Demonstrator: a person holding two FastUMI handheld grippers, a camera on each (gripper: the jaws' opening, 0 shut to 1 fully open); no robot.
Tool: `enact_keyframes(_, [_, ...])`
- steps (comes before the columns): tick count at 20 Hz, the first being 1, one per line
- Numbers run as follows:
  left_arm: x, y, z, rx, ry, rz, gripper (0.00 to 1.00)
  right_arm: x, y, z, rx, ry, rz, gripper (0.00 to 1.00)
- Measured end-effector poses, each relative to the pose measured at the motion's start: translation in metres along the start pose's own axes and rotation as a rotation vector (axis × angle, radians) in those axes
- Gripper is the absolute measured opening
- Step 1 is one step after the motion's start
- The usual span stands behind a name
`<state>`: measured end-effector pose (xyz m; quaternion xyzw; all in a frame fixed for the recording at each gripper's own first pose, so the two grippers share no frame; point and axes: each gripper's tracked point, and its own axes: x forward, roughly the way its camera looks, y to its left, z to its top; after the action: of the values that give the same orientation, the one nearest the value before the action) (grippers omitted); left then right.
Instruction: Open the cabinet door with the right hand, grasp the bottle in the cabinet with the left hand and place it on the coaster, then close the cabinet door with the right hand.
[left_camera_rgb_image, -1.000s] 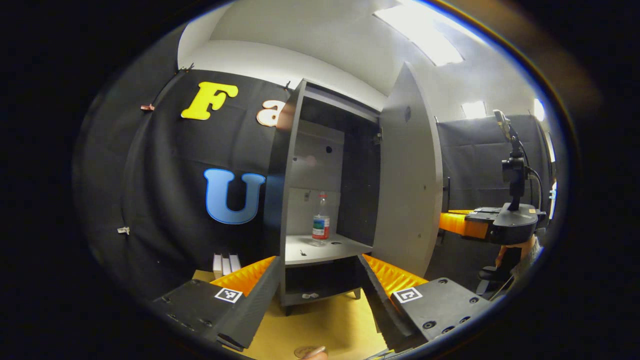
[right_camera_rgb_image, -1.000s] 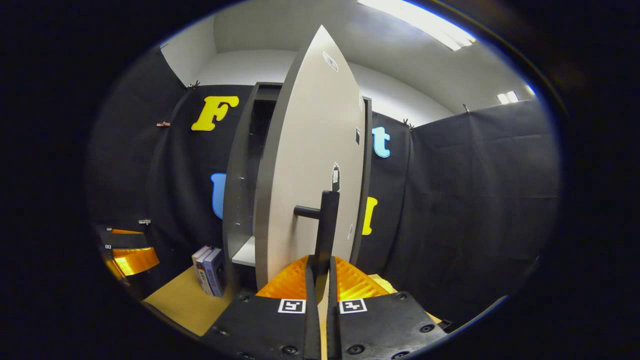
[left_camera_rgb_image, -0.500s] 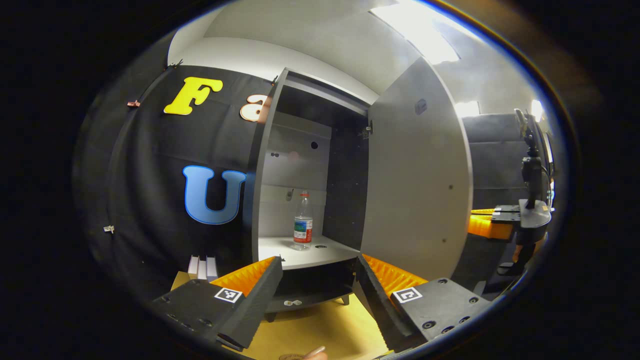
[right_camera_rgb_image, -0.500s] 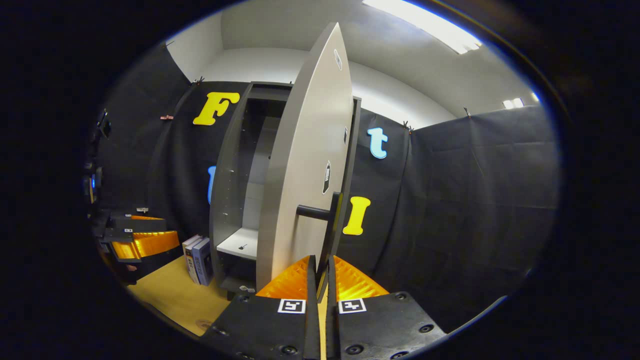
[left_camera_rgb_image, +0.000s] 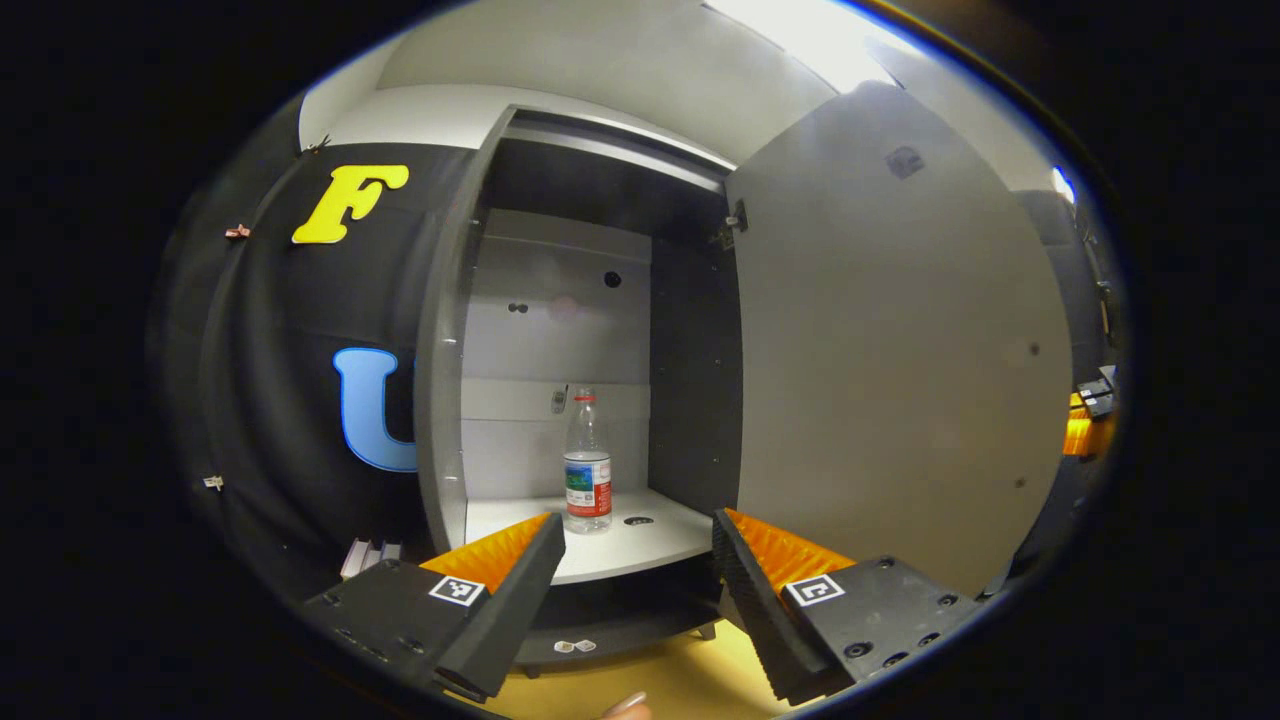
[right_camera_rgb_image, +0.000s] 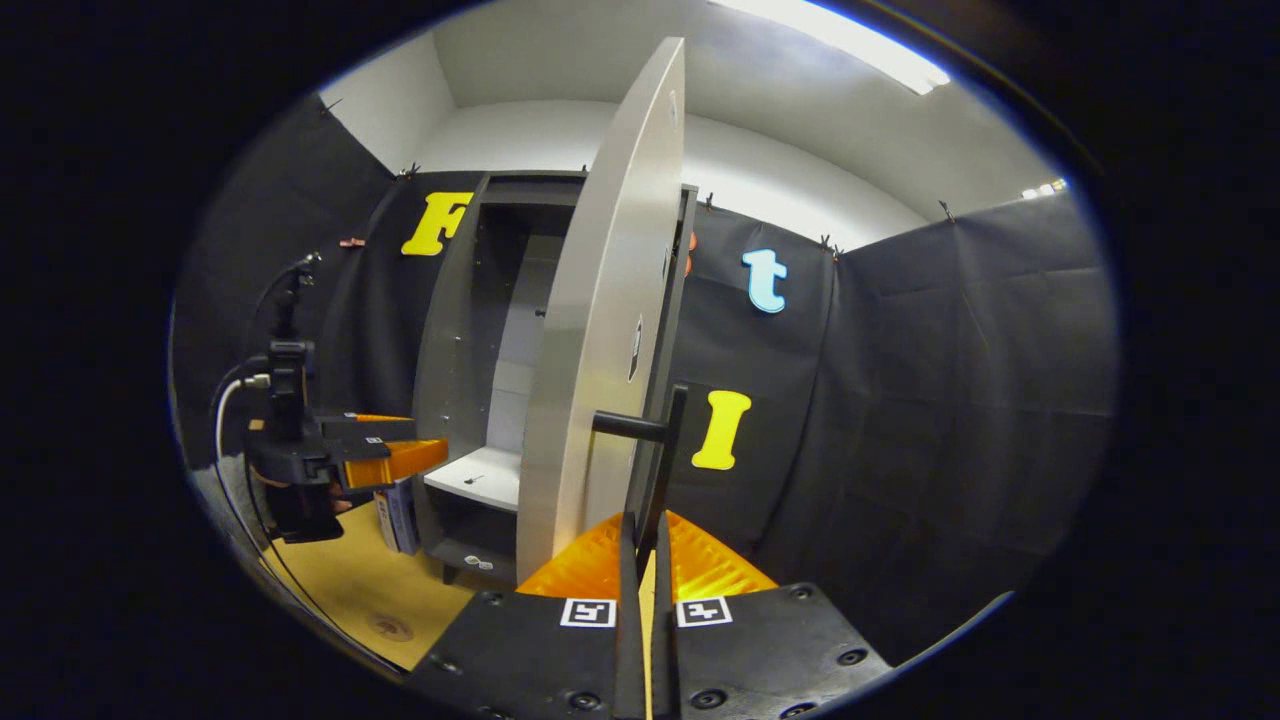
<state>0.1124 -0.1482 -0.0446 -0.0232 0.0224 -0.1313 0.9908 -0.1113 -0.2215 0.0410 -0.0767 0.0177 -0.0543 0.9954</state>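
Note:
A clear bottle (left_camera_rgb_image: 588, 465) with a red cap and a coloured label stands upright on the pale shelf (left_camera_rgb_image: 640, 545) inside the grey cabinet (left_camera_rgb_image: 440, 380). My left gripper (left_camera_rgb_image: 636, 558) is open just in front of the shelf edge, a short way from the bottle, with nothing between its fingers. The cabinet door (right_camera_rgb_image: 605, 330) is swung wide open. My right gripper (right_camera_rgb_image: 645, 530) is shut on the door's dark vertical handle (right_camera_rgb_image: 662, 455). A round coaster (right_camera_rgb_image: 390, 628) lies on the yellow table in front of the cabinet. In the right gripper view, the left gripper (right_camera_rgb_image: 395, 460) reaches toward the shelf.
The open door (left_camera_rgb_image: 900, 350) stands close on the right of my left gripper. Several books (right_camera_rgb_image: 400, 510) stand against the cabinet's left side. A lower dark compartment (left_camera_rgb_image: 620, 610) sits under the shelf. The yellow table (right_camera_rgb_image: 340, 590) extends in front.
The door has swung further open with my right gripper on its handle. My left gripper has moved closer to the cabinet, so the bottle looms larger between its fingers.

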Motion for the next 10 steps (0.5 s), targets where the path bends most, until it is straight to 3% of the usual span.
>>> enact_keyframes(1, [0.013, -0.001, -0.001, -0.001, -0.002, 0.013, 0.94, 0.001, -0.005, -0.003, 0.004, 0.001, 0.014, 0.03])
enact_keyframes(2, [0.024, -0.001, -0.001, -0.002, -0.005, 0.026, 0.94, 0.002, -0.011, -0.005, 0.003, 0.003, 0.026, 0.07])
enact_keyframes(5, [0.070, 0.011, -0.001, 0.000, -0.023, 0.085, 0.94, 0.005, -0.042, -0.006, 0.050, 0.006, 0.057, 0.05])
enact_keyframes(6, [0.083, 0.016, -0.001, 0.007, -0.027, 0.105, 0.94, 0.005, -0.049, -0.007, 0.068, 0.008, 0.064, 0.12])
enact_keyframes(8, [0.116, 0.024, -0.002, 0.027, -0.032, 0.129, 0.94, 0.005, -0.046, -0.007, 0.086, 0.007, 0.104, 0.12])
enact_keyframes(9, [0.131, 0.027, -0.006, 0.030, -0.019, 0.136, 0.94, 0.007, -0.045, -0.007, 0.078, 0.007, 0.123, 0.05])
enact_keyframes(10, [0.145, 0.030, -0.008, 0.032, -0.012, 0.142, 0.94, 0.007, -0.044, -0.006, 0.067, 0.007, 0.145, 0.06])
